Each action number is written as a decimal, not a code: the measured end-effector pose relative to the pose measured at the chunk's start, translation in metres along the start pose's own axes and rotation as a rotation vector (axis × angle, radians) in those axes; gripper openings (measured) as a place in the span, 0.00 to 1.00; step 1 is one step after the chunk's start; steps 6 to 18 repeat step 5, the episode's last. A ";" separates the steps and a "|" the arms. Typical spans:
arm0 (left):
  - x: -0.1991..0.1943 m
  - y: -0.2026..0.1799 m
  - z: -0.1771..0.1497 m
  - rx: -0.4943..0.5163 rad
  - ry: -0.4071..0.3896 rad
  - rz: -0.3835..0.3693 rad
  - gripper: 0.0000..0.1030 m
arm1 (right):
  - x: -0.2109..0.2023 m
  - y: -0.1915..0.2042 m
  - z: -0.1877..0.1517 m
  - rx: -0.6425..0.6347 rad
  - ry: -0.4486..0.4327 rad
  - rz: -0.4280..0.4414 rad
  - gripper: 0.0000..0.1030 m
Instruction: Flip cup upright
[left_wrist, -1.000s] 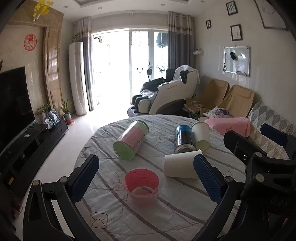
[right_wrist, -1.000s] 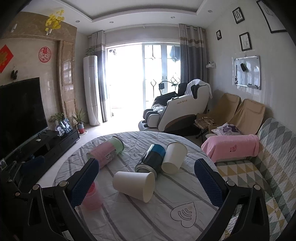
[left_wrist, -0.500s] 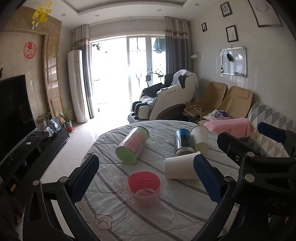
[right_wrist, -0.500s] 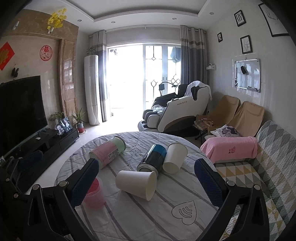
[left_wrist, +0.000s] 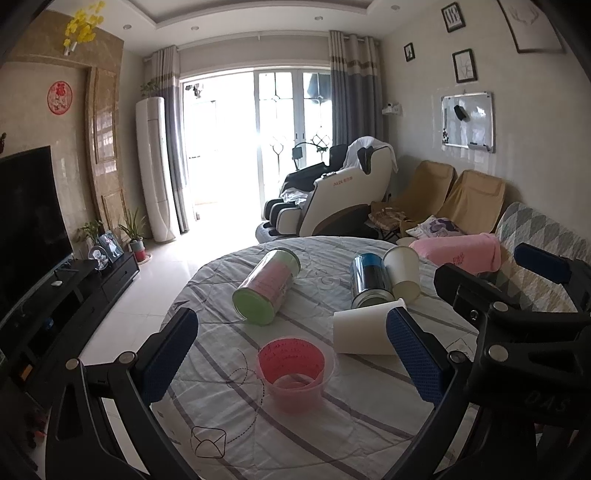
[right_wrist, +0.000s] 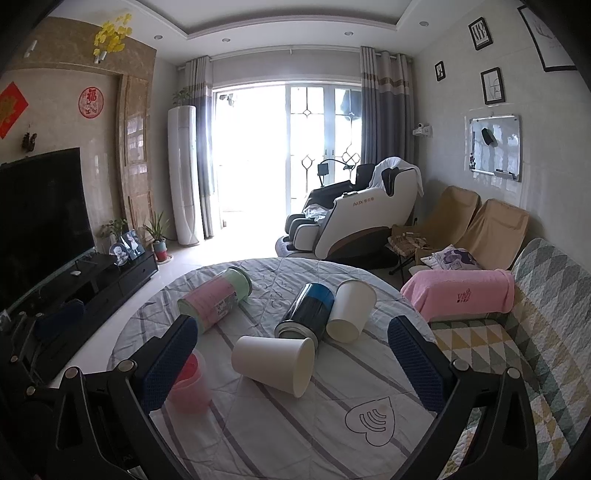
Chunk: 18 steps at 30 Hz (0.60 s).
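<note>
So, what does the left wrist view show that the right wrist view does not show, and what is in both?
Only the left wrist view shows the inside of the upright pink cup and the right gripper beside it, open and empty.

Only the right wrist view shows the open mouth of the near white paper cup, which lies on its side, and the heart print on the tablecloth.

Both views show the pink-and-green can, the dark blue can and the far white cup, all lying on the round table. The left gripper is open, holding nothing.

I see my left gripper (left_wrist: 291, 354) spread wide above the upright pink cup (left_wrist: 295, 374), near the table's (left_wrist: 332, 443) front edge.
</note>
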<state>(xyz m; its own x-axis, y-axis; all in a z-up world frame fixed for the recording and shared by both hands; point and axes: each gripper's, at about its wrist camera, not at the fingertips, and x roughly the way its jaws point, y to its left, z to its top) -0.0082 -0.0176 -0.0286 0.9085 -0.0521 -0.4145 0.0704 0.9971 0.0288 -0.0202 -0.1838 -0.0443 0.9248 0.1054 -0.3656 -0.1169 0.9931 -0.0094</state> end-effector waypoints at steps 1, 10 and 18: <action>0.001 -0.001 0.001 0.001 -0.001 0.000 1.00 | 0.001 0.000 0.000 0.000 0.001 0.000 1.00; 0.003 0.000 0.001 0.003 0.003 -0.009 1.00 | 0.002 0.001 -0.001 -0.002 0.002 0.000 1.00; 0.003 0.000 0.001 0.003 0.003 -0.009 1.00 | 0.002 0.001 -0.001 -0.002 0.002 0.000 1.00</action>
